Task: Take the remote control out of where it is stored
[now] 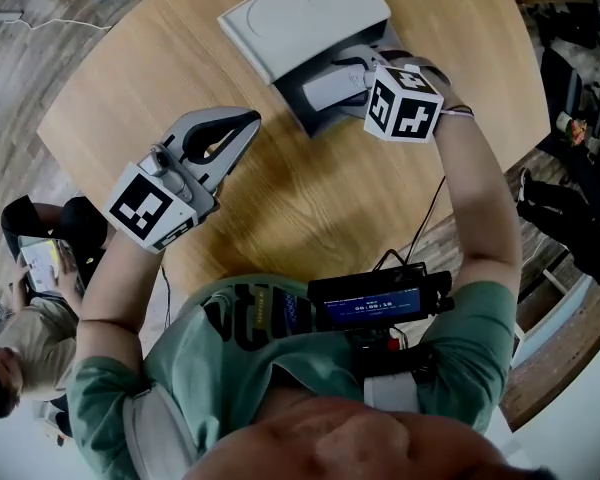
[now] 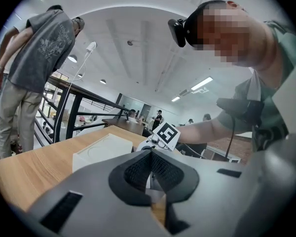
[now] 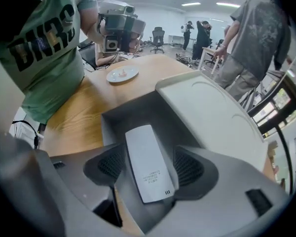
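Remote control [image 3: 147, 162] sits lengthwise between the pads of the right gripper [image 3: 150, 171], and the two jaws are closed in on its long sides, pinching it. It's pale, slim, small print at the near end, and it lies just over the open grey box [image 3: 119, 117]. The box's white lid [image 3: 212, 107] is swung up and back on the far side. From the head view, the right gripper [image 1: 348, 72] reaches into that box [image 1: 302, 108] near the far edge of the wooden table [image 1: 310, 198], with the remote control [image 1: 330, 88] showing at the box's mouth and the lid [image 1: 300, 18] leaning away beyond it.

Over to the left gripper [image 2: 150, 166]: jaws pressed together, pads meeting, nothing between them. It hovers above the table's left side [image 1: 232, 136], well apart from the box, pointing towards it.

Further out, a small plate [image 3: 122, 74] rests on the table near the person's side. A bystander in a grey T-shirt [image 3: 256, 33] stands beyond the table's edge.
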The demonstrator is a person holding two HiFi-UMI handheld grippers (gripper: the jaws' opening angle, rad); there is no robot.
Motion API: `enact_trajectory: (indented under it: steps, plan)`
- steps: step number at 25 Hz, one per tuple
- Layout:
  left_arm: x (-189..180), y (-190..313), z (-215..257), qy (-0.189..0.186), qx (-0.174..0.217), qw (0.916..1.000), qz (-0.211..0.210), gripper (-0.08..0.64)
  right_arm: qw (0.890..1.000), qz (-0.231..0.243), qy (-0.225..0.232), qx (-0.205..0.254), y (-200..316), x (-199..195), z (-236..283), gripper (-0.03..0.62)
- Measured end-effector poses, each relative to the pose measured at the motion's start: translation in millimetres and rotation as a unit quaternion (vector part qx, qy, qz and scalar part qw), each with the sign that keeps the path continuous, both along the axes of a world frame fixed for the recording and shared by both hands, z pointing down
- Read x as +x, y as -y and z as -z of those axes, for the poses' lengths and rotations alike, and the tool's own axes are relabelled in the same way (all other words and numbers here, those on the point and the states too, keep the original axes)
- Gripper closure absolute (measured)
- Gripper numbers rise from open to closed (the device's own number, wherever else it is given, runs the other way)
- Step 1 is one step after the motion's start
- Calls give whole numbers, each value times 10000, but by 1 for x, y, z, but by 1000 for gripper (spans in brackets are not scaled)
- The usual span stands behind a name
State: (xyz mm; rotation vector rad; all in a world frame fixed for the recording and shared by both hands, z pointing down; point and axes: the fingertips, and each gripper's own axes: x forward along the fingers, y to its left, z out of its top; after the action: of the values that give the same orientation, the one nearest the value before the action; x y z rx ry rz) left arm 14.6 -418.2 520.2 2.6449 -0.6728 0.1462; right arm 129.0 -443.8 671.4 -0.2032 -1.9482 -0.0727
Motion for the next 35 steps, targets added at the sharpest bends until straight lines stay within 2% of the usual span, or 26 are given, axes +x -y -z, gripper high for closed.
enact_trajectory:
  steps: [13, 20, 28, 30, 35]
  plan:
    - [1, -8, 7, -94, 47, 9999, 7, 557, 9936, 1105, -232, 94, -34, -30, -4, 301]
    - [6, -13, 4, -153, 17, 9999, 33, 557, 9731, 1978, -1022, 593, -39, -20, -31, 302]
    - [0, -10, -10, -167, -51, 9998, 53, 557, 9708, 2002, -1147, 651, -34, -25, -43, 305]
    - [-1, -10, -11, -189, -48, 9998, 47, 557, 9725, 1936, -1098, 682, -34, -27, -44, 334]
    - [-4, -13, -8, -189, -49, 9998, 57, 557, 9764, 1774, -998, 717, -34, -28, -39, 341]
